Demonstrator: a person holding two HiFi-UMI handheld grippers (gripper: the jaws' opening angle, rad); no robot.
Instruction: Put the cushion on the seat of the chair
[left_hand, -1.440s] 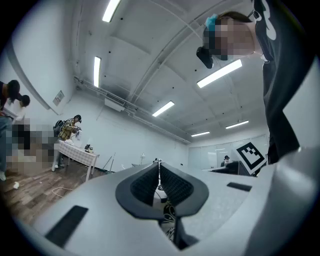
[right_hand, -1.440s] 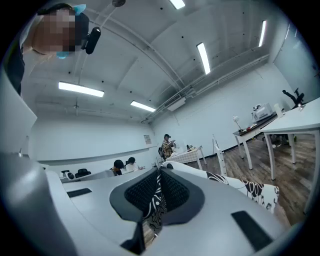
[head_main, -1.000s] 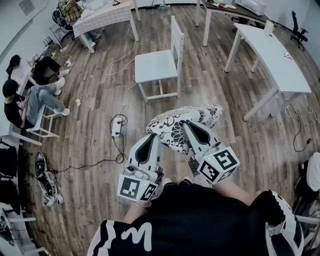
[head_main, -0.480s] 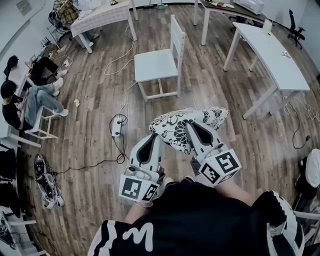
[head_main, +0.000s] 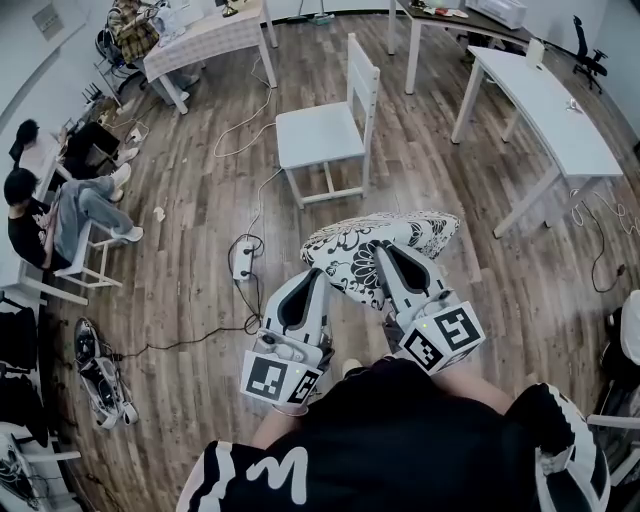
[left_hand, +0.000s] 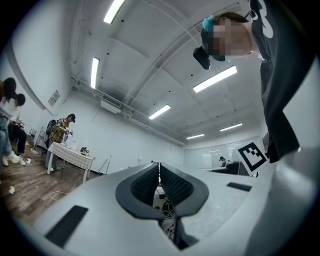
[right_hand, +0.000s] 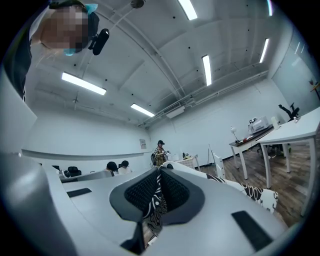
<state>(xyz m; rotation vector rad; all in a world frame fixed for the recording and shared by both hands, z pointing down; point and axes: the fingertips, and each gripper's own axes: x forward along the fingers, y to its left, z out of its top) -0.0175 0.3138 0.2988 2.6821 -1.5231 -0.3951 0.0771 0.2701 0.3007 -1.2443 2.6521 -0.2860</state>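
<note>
Cushion (head_main: 385, 250), black and white with a floral print, hangs in the air just in front of us, carried between two handheld grippers above a wooden floor (head_main: 200, 230).

We grip its near edge at two places. The left gripper (head_main: 316, 274) takes the cushion's left end. In the left gripper view its dark ribbed pads are pressed almost together, with a thin fold of the printed fabric pinched between them. The right gripper (head_main: 386, 250) reaches in over the middle of the cushion. In the right gripper view its jaws are likewise nearly closed, pinching a fold of the same fabric, and the rest of the cushion spreads away to the right of that gripper. Each gripper carries a marker cube (head_main: 272, 379) at the end nearest our body.

Ahead of us stands a white chair (head_main: 350, 90), its flat seat (head_main: 320, 135) facing up and its slatted back on the right side as the head view shows it. The cushion is well apart from the chair, with open floor between them.

On the floor to the left of the cushion lies a white power strip (head_main: 243, 258), with a cable (head_main: 190, 325) running from it. A long white table (head_main: 545, 110) stands to the right. At the far left, people (head_main: 60, 205) sit near the wall.
</note>
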